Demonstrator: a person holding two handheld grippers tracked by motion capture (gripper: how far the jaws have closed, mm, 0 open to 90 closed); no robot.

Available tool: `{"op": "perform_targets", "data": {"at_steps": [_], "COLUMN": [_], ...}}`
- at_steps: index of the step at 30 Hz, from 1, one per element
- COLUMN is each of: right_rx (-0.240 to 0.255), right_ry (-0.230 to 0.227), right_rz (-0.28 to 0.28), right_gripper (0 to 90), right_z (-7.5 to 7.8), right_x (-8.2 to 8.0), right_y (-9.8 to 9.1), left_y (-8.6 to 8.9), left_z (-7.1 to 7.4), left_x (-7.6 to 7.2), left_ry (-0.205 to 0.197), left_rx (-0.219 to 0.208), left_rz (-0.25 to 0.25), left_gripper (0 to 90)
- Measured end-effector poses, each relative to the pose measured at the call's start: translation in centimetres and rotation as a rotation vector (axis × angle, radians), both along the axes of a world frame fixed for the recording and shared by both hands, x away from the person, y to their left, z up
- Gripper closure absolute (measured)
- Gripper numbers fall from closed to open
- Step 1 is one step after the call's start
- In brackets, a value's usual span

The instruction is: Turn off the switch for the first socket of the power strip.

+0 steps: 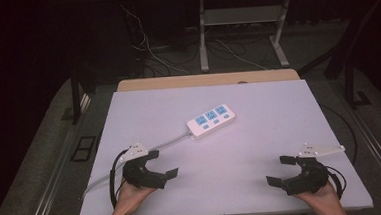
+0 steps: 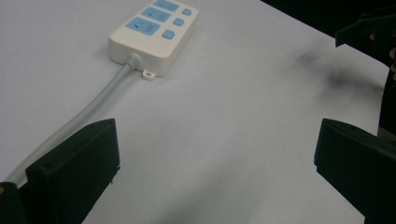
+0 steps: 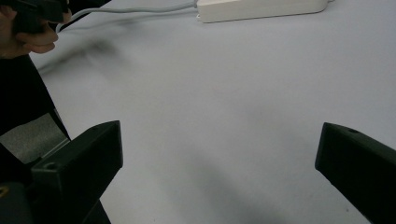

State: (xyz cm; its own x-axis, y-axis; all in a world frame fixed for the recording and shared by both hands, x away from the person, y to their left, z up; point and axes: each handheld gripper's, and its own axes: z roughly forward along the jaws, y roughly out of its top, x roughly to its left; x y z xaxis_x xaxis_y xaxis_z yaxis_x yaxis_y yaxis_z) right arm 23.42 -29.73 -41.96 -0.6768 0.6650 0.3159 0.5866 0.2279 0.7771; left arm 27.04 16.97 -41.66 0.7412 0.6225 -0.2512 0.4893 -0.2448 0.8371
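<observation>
A white power strip [image 1: 211, 120] with three blue sockets and small blue switches lies at an angle a little beyond the middle of the pale tabletop [image 1: 261, 148], its grey cord [image 1: 131, 161] leaving its near-left end and running toward the near-left edge of the table. Both grippers rest low at the near edge, one at each side, probably a ready stance that leaves the middle of the tabletop open for work. The left gripper [image 1: 163, 164] has its jaws spread wide with nothing between them; in the left gripper view the power strip [image 2: 154, 32] sits beyond the left jaw and apart from it, while the cord [image 2: 84, 119] passes close beside that jaw and looks near enough to be taken first. The right gripper [image 1: 281, 169] also has its jaws wide and empty, aimed to the left across the table; in the right gripper view the power strip [image 3: 261, 9] lies well beyond, at the far edge of the picture, with bare tabletop between it and the jaws. Neither gripper touches the strip, so the approach appears yet to begin.
</observation>
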Motion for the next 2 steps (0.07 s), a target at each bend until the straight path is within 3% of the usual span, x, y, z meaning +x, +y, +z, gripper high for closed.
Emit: {"op": "perform_targets", "data": {"at_steps": [2], "right_rx": [0.001], "right_ry": [0.001], "right_rz": [-0.002], "right_gripper": [0.6], "right_z": [-0.03], "right_x": [0.03], "right_y": [-0.04], "left_y": [-0.03], "left_z": [-0.17], "left_x": [-0.08], "left_ry": [0.001], "left_rx": [0.004], "left_rz": [-0.004], "left_gripper": [0.0]}}
